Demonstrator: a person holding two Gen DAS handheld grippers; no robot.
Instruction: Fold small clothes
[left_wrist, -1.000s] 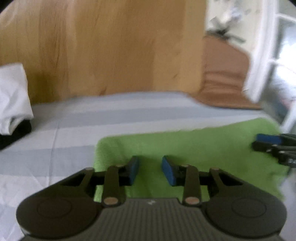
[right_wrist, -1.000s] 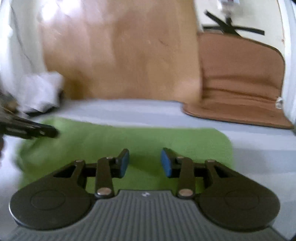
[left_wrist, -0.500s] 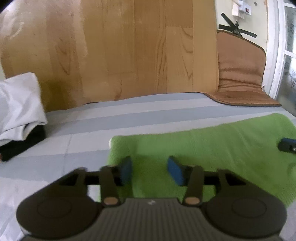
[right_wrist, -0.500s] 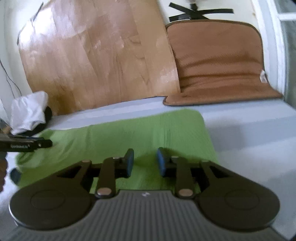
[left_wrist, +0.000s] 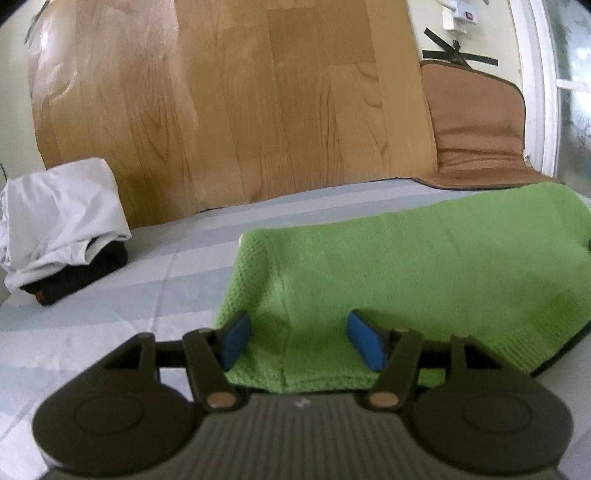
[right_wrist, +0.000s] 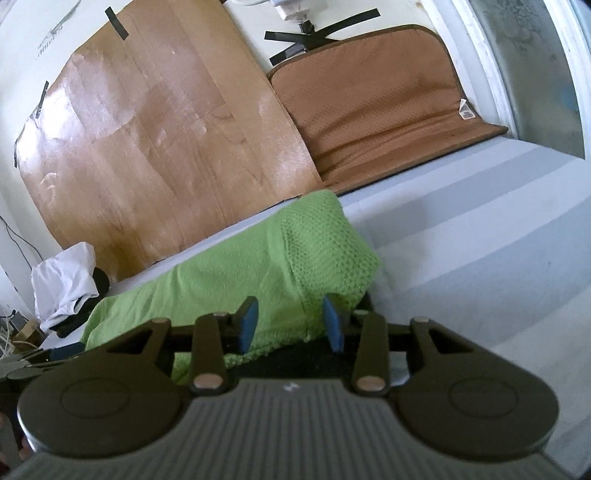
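Green knit garment (left_wrist: 424, 266) on striped sheet (left_wrist: 110, 317), left gripper (left_wrist: 301, 341) apart, right gripper (right_wrist: 290, 325) opening, white clothes (left_wrist: 59, 214) beside.

A home bedroom; striped bedsheet (left_wrist: 110, 280), piled clothes (left_wrist: 55, 218), brown cushion (right_wrist: 373, 107).

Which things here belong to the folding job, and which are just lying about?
Job: green knit, left gripper, right gripper.
Lying about: white cloth, black cloth under it, brown cushion, wood panel.
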